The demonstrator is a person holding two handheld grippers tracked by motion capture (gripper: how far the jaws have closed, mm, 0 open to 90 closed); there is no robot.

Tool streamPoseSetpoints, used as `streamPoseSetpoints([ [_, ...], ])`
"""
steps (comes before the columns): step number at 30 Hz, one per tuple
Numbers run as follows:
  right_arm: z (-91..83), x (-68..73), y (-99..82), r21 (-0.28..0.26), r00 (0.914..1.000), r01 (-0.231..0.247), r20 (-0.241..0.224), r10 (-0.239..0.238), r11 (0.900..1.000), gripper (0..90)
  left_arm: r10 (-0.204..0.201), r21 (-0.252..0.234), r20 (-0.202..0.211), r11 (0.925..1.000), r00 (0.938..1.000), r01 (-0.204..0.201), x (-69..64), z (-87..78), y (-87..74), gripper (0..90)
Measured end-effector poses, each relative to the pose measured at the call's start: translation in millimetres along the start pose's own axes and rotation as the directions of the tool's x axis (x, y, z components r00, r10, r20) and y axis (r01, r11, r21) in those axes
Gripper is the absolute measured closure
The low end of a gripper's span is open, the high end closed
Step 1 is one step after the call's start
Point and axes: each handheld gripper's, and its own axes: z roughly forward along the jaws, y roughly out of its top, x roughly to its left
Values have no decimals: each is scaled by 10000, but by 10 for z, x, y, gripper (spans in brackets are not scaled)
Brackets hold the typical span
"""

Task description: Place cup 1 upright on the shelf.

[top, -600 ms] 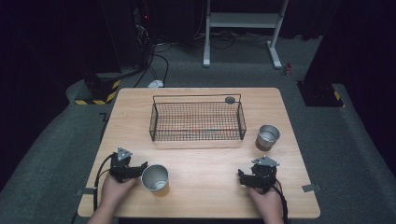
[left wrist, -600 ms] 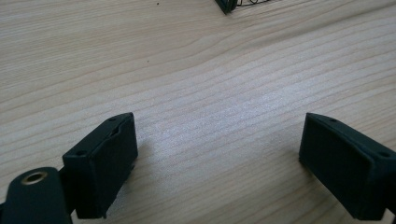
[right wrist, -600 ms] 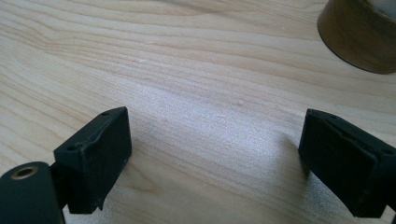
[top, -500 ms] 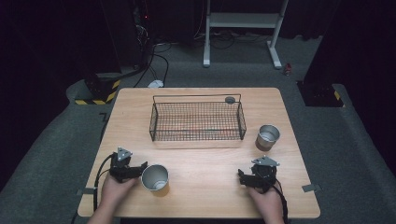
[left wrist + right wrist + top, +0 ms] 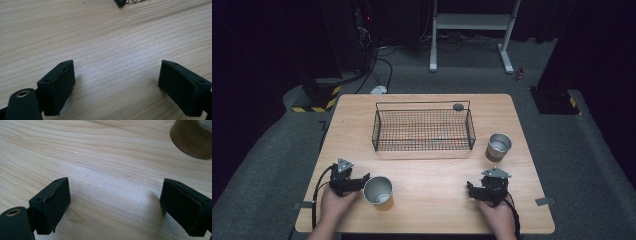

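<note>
Two metal cups stand on the wooden table (image 5: 432,200). One cup (image 5: 378,190) is at the front left, right beside my left gripper (image 5: 354,181). The other cup (image 5: 499,146) stands at the right, off the basket's right end, and its base (image 5: 192,137) is at the top right of the right gripper view. My left gripper (image 5: 117,67) rests low over bare wood, jaws apart with nothing between them. My right gripper (image 5: 482,189) sits near the front right edge. In its own view the right gripper (image 5: 115,185) is open over bare wood too.
A black wire basket (image 5: 422,148) stands across the middle of the table, and its near corner (image 5: 121,3) is at the top of the left gripper view. A small dark round object (image 5: 458,106) sits by the basket's back right corner. Dark floor surrounds the table.
</note>
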Motion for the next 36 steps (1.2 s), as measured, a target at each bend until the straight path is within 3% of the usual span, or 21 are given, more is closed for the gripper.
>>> streamPoseSetpoints([
  [17,-5,3,-7,-23,10000,-15,24,15,10000,98,-143,99,-29,9998,9999,143,14,5,7,114],
  [20,-5,1,-7,-26,10000,10,19,-10,10000,98,-349,40,86,9994,9994,349,41,-3,11,106],
  [25,-4,1,-6,-30,10000,12,20,-12,10000,98,-296,21,168,9996,9994,295,45,-33,7,95],
  [36,-3,-1,-3,-17,10000,29,15,-28,10000,97,-372,-973,684,9943,9970,438,106,-250,56,75],
])
